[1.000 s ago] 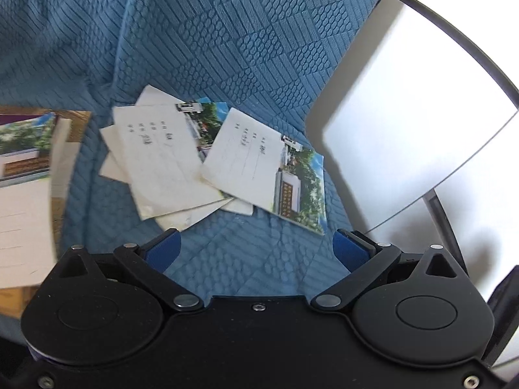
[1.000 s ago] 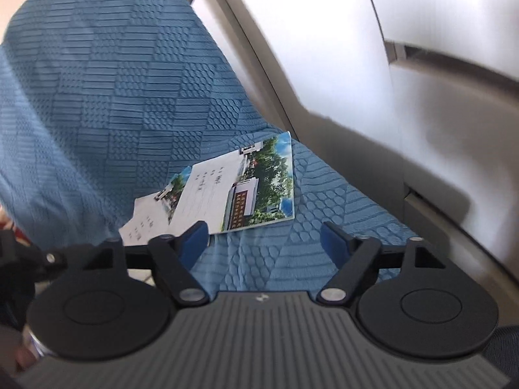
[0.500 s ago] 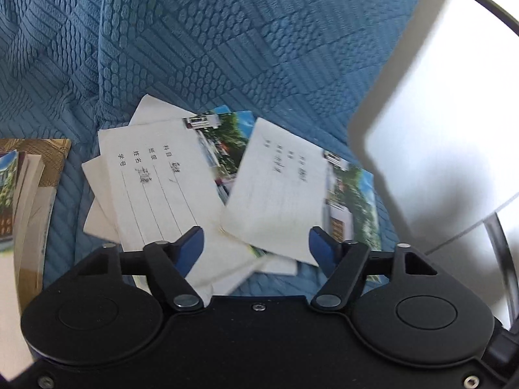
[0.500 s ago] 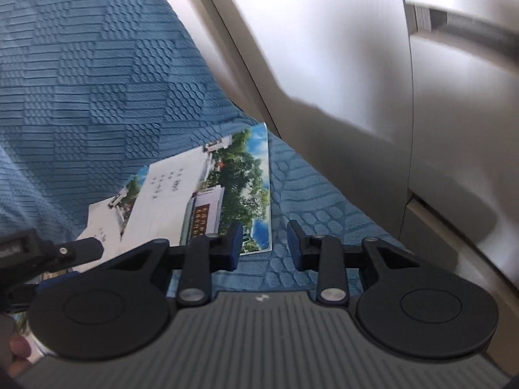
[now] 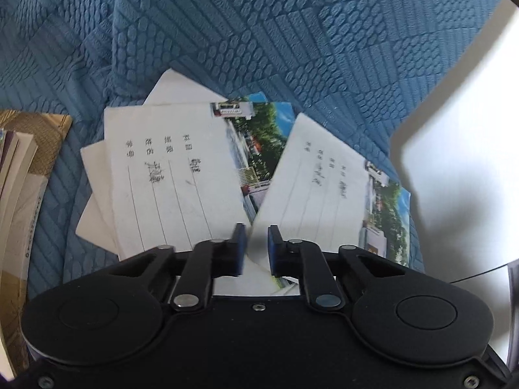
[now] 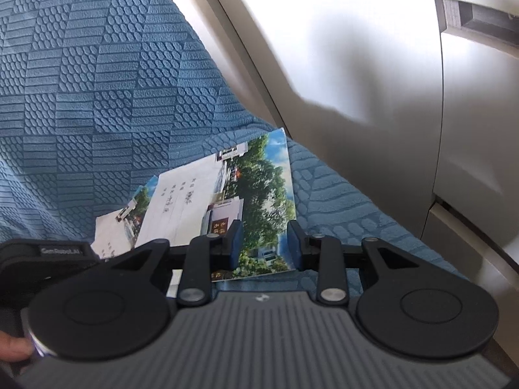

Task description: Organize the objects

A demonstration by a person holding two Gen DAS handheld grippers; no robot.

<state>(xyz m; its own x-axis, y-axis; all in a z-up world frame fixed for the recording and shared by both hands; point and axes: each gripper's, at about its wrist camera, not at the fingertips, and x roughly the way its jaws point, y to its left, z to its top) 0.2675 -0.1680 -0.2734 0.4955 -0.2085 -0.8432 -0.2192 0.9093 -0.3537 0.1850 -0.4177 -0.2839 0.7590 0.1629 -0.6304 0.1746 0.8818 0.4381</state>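
Several thin notebooks with white covers and a photo strip lie fanned on a blue textured cloth [image 5: 292,32]. The top right notebook [image 5: 324,194] has its near corner between the fingers of my left gripper [image 5: 254,249], which is shut on it. The left notebook [image 5: 168,175] lies under it. In the right wrist view the same top notebook [image 6: 246,194] lies flat, and my right gripper [image 6: 264,246] is open just above its near photo edge. The left gripper's body [image 6: 48,259] shows at the left there.
A stack of books [image 5: 19,194] lies at the far left of the cloth. A white curved panel [image 5: 460,162] rises to the right of the notebooks and also shows in the right wrist view [image 6: 356,64].
My left gripper moved forward over the notebooks and closed on the top right notebook's corner. My right gripper moved closer to the notebook, narrowed, then opened wider again.
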